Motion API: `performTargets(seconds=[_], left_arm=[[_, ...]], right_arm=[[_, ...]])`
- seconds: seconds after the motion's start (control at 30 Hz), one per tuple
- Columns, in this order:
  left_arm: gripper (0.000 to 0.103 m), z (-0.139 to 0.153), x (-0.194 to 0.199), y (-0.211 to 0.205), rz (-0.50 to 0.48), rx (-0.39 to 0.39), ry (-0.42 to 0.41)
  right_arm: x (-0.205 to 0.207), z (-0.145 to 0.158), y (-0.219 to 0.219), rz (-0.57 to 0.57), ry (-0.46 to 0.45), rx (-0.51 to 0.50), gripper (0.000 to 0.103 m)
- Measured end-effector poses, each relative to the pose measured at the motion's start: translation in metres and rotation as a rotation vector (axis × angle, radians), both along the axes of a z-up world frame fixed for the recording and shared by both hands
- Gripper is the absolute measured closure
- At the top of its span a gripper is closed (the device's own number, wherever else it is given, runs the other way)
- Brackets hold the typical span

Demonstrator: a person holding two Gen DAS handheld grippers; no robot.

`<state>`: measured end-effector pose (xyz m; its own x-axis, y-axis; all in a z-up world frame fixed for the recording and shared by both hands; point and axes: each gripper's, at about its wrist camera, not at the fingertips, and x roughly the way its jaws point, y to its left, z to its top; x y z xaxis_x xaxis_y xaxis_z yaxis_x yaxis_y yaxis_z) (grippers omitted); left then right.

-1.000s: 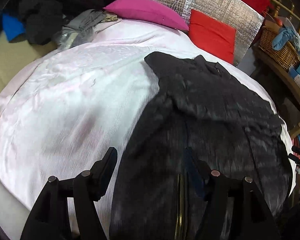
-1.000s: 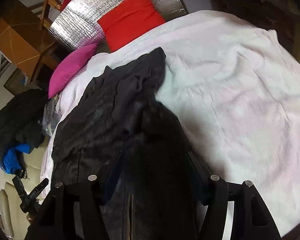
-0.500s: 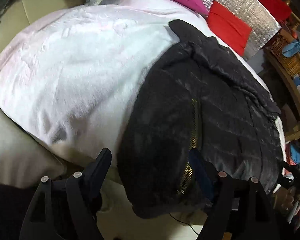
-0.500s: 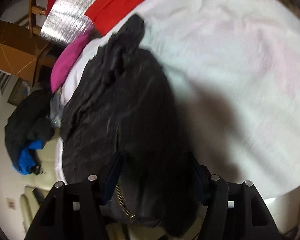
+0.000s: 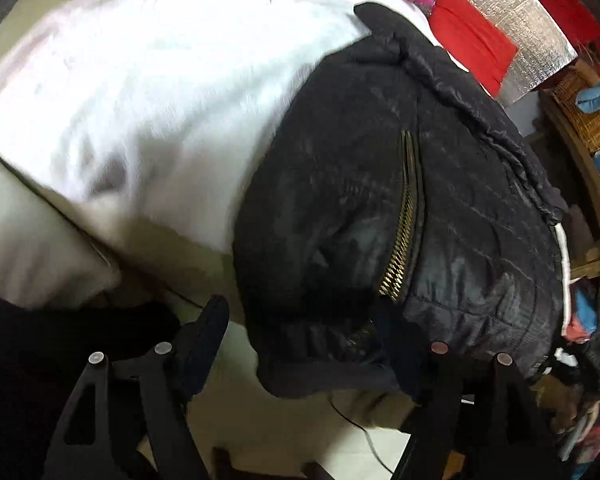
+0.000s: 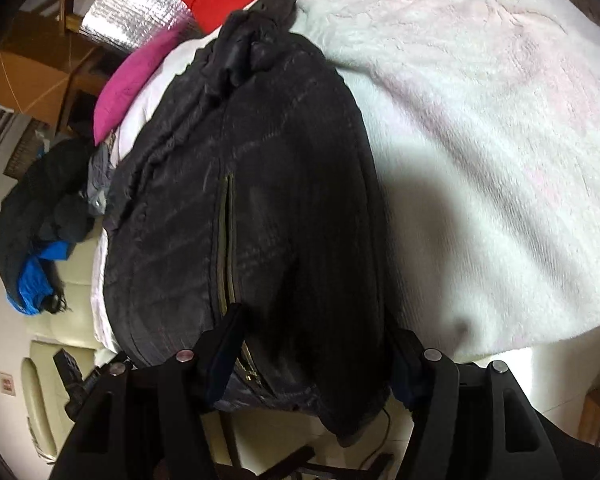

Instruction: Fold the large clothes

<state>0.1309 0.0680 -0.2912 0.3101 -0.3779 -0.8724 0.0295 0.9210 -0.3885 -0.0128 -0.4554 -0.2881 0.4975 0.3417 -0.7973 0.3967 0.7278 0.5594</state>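
Note:
A black quilted jacket point(image 5: 340, 160) with a brass zipper point(image 5: 404, 220) lies on a white fleece blanket point(image 5: 160, 80), collar toward the pillows. Its hem hangs over the front edge. My left gripper point(image 5: 302, 340) is open at the hem's left corner. One of its fingers point(image 5: 208, 336) stands free beside the fabric and the other touches the hem. In the right wrist view the jacket point(image 6: 280, 160) fills the gap of my right gripper point(image 6: 314, 358), which stands open astride the hem's right part near the zipper point(image 6: 226, 240).
A pink pillow point(image 6: 128, 80), a red pillow point(image 5: 472, 36) and a silver foil panel point(image 5: 520, 20) sit at the far end. Dark and blue clothes point(image 6: 32, 220) are piled to one side. A wicker basket point(image 5: 584, 120) stands on wooden shelving. A cable point(image 5: 360, 428) trails on the floor below.
Both grippers have drawn back and sunk toward the bed's front edge. The jacket's hem and the floor under it have come into view. The jaws look as wide as before.

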Motion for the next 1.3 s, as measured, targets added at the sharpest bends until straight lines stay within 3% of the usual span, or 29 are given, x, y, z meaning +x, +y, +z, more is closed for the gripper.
performTargets(seconds=[0.2,0.33,0.53,0.63,0.67,0.77,0.87,0.93,1.0,1.03,1.07,1.13,1.17,1.2,1.23,1.27,1.3], left_arm=[[0.025,-0.022,-0.011,-0.003,-0.005,-0.008,0.103],[0.020,-0.033,-0.017,-0.008,-0.020,0.001,0.141],[0.020,-0.048,-0.009,-0.021,-0.048,0.021,0.114],[0.039,-0.043,-0.011,-0.032,-0.105,0.041,0.058],[0.047,-0.041,-0.012,-0.032,-0.114,0.041,0.049],[0.068,-0.035,-0.015,-0.033,-0.134,0.018,0.041],[0.074,-0.026,-0.020,-0.039,-0.155,0.023,0.016],[0.070,-0.028,-0.019,-0.040,-0.147,0.020,0.030],[0.033,-0.040,-0.014,-0.034,-0.100,0.016,0.093],[0.026,-0.053,-0.010,-0.028,-0.070,0.008,0.133],[0.022,-0.060,-0.008,-0.025,-0.052,-0.002,0.163],[0.023,-0.071,-0.007,-0.029,-0.054,-0.028,0.214],[0.027,-0.071,-0.007,-0.031,-0.070,-0.021,0.209],[0.050,-0.069,-0.008,-0.034,-0.094,-0.015,0.189],[0.064,-0.065,-0.010,-0.039,-0.134,-0.002,0.165],[0.078,-0.060,-0.013,-0.041,-0.150,0.015,0.142],[0.090,-0.055,-0.015,-0.042,-0.162,0.023,0.118]], right_arm=[[-0.016,-0.013,0.006,0.012,0.068,0.022,0.035],[-0.022,-0.023,0.016,0.051,0.129,-0.016,0.035],[-0.011,-0.037,0.032,0.099,0.165,-0.098,0.029],[-0.007,-0.038,0.037,0.102,0.158,-0.127,0.031],[-0.008,-0.036,0.038,0.104,0.146,-0.133,0.043],[-0.008,-0.024,0.049,0.118,0.113,-0.140,0.065],[-0.015,-0.014,0.056,0.133,0.074,-0.100,0.068],[-0.016,-0.012,0.060,0.166,0.055,-0.068,0.067],[-0.012,-0.020,0.062,0.170,0.102,-0.090,0.061],[-0.010,-0.024,0.063,0.169,0.123,-0.089,0.039],[-0.005,-0.033,0.066,0.179,0.151,-0.061,0.025],[-0.002,-0.043,0.074,0.204,0.173,-0.064,0.025],[0.001,-0.045,0.079,0.214,0.175,-0.100,0.030],[0.003,-0.044,0.085,0.238,0.169,-0.152,0.037],[0.004,-0.041,0.090,0.255,0.161,-0.186,0.057],[0.003,-0.035,0.092,0.261,0.148,-0.208,0.070],[0.002,-0.030,0.092,0.257,0.136,-0.210,0.076]])
